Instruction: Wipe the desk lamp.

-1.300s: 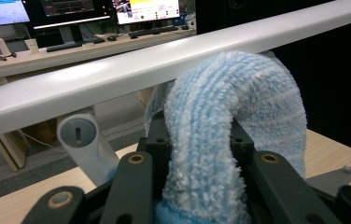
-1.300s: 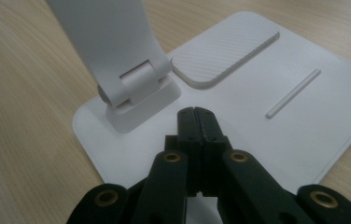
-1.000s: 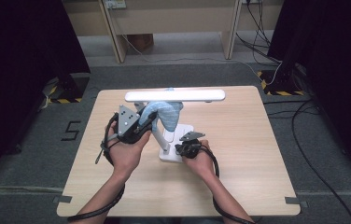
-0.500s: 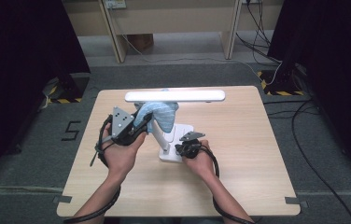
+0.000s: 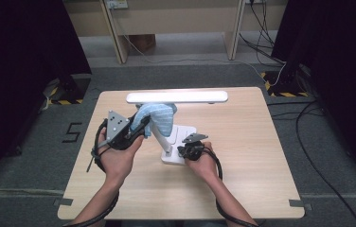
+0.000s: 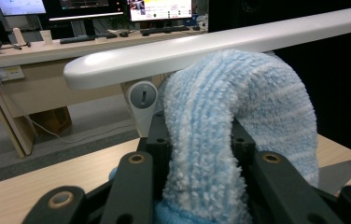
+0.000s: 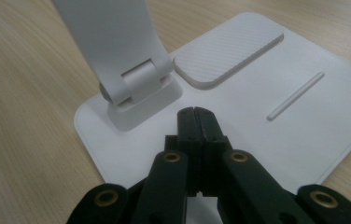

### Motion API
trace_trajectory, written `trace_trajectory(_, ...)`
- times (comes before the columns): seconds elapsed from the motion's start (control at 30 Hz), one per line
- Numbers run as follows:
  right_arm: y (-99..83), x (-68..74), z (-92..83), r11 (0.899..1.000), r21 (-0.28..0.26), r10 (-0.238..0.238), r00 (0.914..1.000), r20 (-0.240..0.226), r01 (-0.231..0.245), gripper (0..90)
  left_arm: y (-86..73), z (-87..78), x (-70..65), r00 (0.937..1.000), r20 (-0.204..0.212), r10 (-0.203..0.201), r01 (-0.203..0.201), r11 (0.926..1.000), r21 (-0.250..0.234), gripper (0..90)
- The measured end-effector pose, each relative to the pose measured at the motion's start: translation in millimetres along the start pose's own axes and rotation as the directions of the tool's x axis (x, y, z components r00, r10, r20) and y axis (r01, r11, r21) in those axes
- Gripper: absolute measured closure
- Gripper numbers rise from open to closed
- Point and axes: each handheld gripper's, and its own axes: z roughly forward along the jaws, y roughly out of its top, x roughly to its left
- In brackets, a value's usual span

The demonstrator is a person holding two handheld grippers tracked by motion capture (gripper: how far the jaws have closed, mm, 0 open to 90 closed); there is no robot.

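Observation:
A white desk lamp stands mid-table, its long head (image 5: 176, 97) level above its flat base (image 5: 185, 135). My left gripper (image 5: 140, 124) is shut on a fluffy light-blue cloth (image 5: 159, 118), which lies against the lamp's arm just under the head. In the left gripper view the cloth (image 6: 229, 121) bulges up between the jaws, below the lamp head (image 6: 201, 51). My right gripper (image 5: 185, 150) is shut and holds nothing. Its tips (image 7: 195, 112) rest on the near edge of the base (image 7: 267, 140), beside the arm's hinge (image 7: 138, 84).
The wooden table (image 5: 261, 156) has bare surface left and right of the lamp. Cables (image 5: 308, 142) run over the grey floor at the right. Wooden furniture legs (image 5: 112, 28) stand beyond the far edge. A desk with monitors (image 6: 94, 9) shows behind the lamp.
My left gripper with the cloth has shifted slightly to the left beside the lamp arm. The right gripper has stayed on the base.

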Motion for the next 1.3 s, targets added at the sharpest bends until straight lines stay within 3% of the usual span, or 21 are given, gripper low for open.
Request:
trace_trajectory(0.3,-0.3,-0.1,0.0,1.0,-0.003,0.001,1.0,0.0,-0.001,90.0,-5.7,-0.4,-5.4,0.9962,-0.044,0.076,-0.077,0.9967,-0.026,69.4)
trace_trajectory(0.57,-0.4,-0.3,0.1,1.0,-0.004,0.005,1.0,-0.003,-0.005,90.0,-11.8,0.3,-6.3,0.9919,-0.057,0.113,-0.116,0.9923,-0.044,69.5)
trace_trajectory(1.3,-0.6,0.9,0.9,1.0,-0.007,-0.003,1.0,-0.009,0.003,90.0,-33.7,8.5,-7.9,0.9923,-0.061,0.108,-0.108,0.9941,0.007,69.4)
